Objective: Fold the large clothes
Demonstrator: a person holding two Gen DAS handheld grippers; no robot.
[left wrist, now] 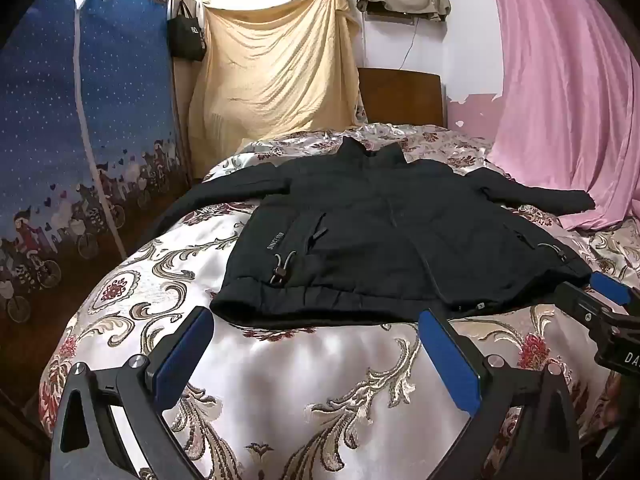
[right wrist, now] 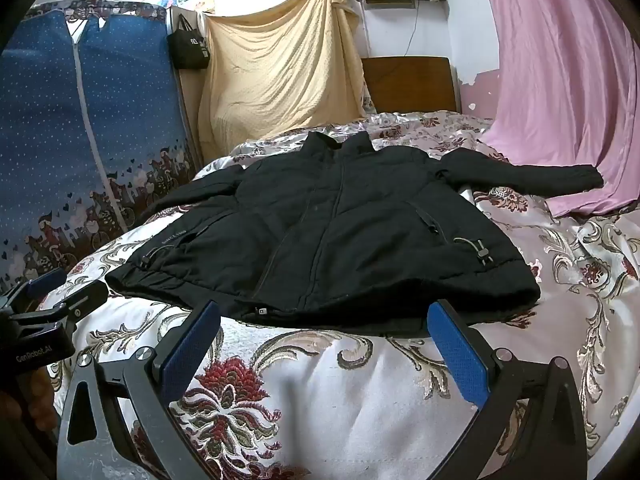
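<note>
A black padded jacket (left wrist: 384, 236) lies flat and front-up on the bed (left wrist: 320, 400), unfolded, its zip closed and its collar toward the wooden headboard (left wrist: 400, 98). Its hem runs along the near part of the bed, just beyond both grippers. One sleeve stretches out toward the bed's left edge, the other reaches toward the right edge, where its cuff ends beside the pink curtain (left wrist: 560, 100) that drapes down onto the bed. Small grey lettering and a drawcord toggle (left wrist: 280, 270) show near the hem on the jacket's left-hand side in the left wrist view; a matching toggle sits near the hem on the other side.

The bed is covered by a shiny floral bedspread (right wrist: 320, 400) in cream, gold and dark red.

The left gripper (left wrist: 316, 356) hangs over the bedspread short of the hem, its blue-padded fingers (left wrist: 184, 354) spread wide with nothing between them. The right gripper (right wrist: 326, 350) does likewise near the hem's middle and right part, jaws wide and empty; neither touches the jacket. Each gripper shows at the edge of the other's view, so they are side by side.

Past the bed's left edge stands a blue star-print fabric wardrobe (left wrist: 80, 120), with a black bag (left wrist: 187, 38) hanging beside it and a yellow cloth (left wrist: 276, 72) draped against the wall behind the bed.
</note>
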